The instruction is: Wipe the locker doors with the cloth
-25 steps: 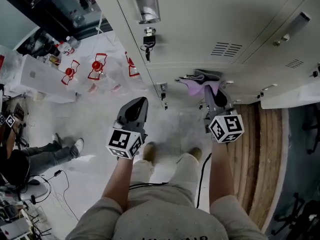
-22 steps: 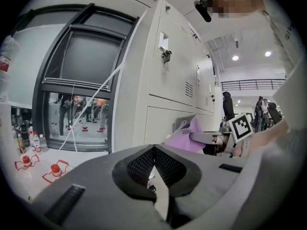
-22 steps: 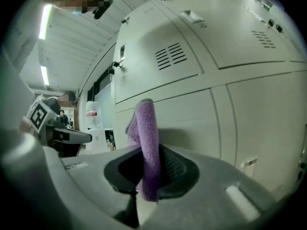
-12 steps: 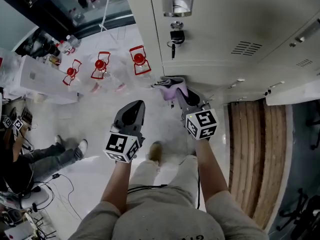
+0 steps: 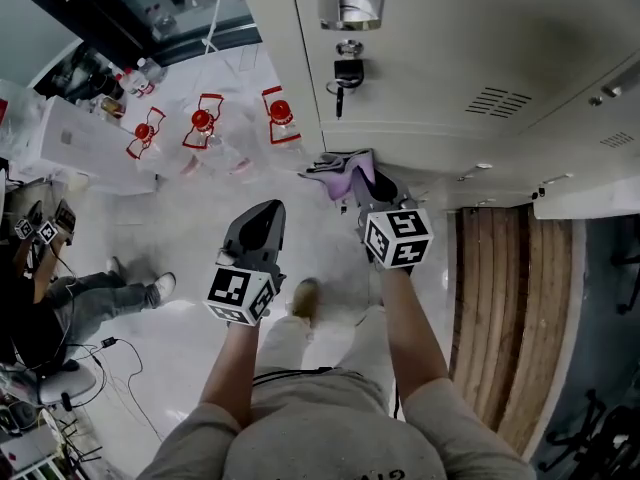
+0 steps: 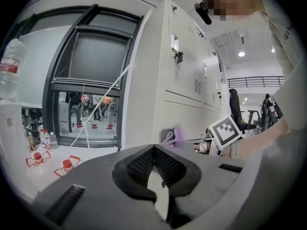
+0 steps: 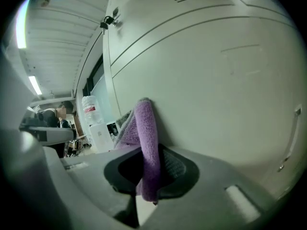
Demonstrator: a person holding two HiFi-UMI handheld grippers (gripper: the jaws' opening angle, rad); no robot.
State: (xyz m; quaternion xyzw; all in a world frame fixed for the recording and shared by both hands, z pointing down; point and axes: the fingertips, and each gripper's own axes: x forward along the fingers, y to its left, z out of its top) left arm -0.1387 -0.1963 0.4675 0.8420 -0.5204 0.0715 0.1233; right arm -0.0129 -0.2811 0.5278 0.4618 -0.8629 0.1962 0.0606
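Observation:
A purple and grey cloth [image 5: 345,173] [image 7: 146,143] is pinched in my right gripper [image 5: 368,190] [image 7: 148,176], whose jaws are shut on it. The cloth presses against the cream locker door [image 5: 450,78] [image 7: 216,71] near the cabinet's left edge, low on the lower door. A key [image 5: 343,76] hangs in the upper door's lock. My left gripper [image 5: 258,230] [image 6: 154,176] hangs in free air left of the lockers, jaws shut with nothing between them; the cloth [image 6: 175,135] shows beyond it.
Water bottles with red labels [image 5: 203,128] lie on the white floor left of the lockers. A seated person's legs [image 5: 110,298] are at far left. Cables [image 5: 120,358] trail on the floor. A wooden strip [image 5: 500,308] runs on the right. A dark window frame [image 6: 86,80] stands beyond the cabinet.
My right gripper has carried the cloth leftward along the locker door to the cabinet's left edge. The left gripper has stayed nearly still.

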